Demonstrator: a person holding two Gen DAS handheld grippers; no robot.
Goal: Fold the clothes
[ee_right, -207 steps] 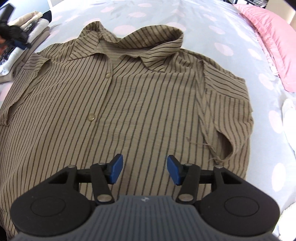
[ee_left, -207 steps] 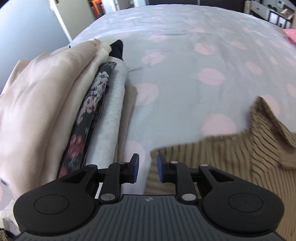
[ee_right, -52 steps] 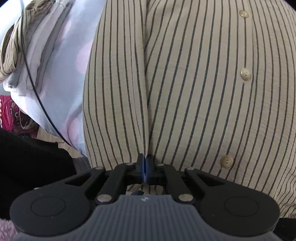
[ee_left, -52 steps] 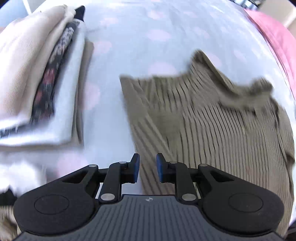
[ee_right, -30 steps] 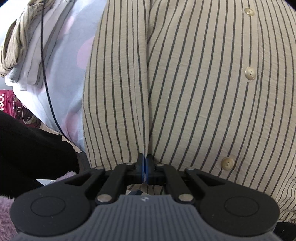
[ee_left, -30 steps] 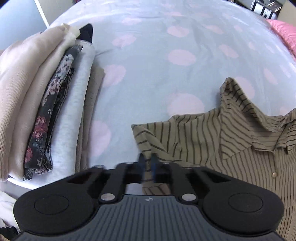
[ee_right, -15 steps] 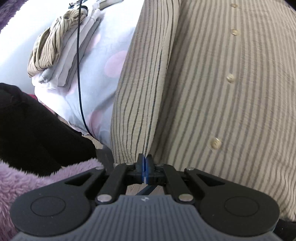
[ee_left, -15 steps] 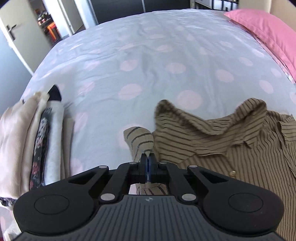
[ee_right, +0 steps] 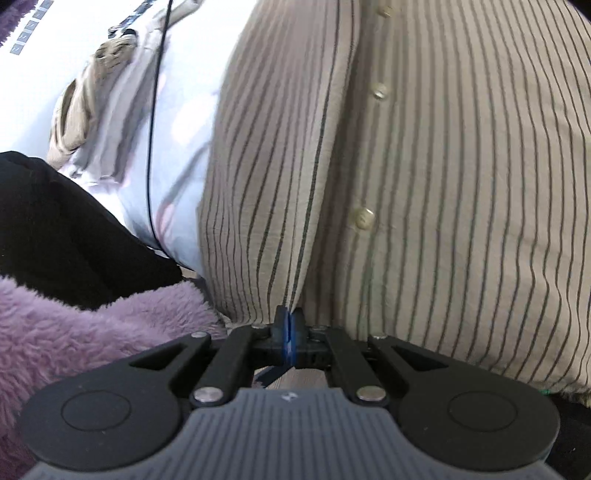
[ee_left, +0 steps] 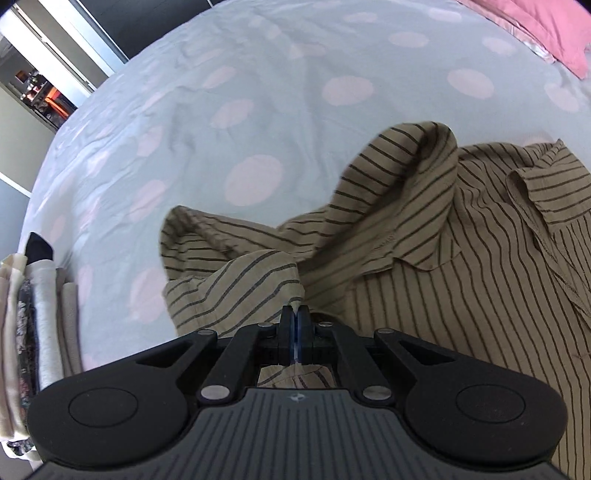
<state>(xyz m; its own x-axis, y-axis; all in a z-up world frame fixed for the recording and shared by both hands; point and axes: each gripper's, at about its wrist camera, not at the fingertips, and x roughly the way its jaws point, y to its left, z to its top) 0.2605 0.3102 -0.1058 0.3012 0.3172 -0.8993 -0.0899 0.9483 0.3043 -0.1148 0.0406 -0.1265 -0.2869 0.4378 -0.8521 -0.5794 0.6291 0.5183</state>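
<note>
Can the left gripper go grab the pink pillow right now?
Probably not yet. The left gripper is shut on a fold of the striped shirt, so it is busy. The pink pillow lies far across the dotted bedspread; nothing blocks the way, but the shirt must be let go first.

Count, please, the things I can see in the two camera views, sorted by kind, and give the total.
Grippers: 2, the left gripper and the right gripper, both shut on the striped shirt
Striped shirts being folded: 1
Stacks of folded clothes: 1
Pink pillows: 1
Dotted bed covers: 1
Total: 6
</note>
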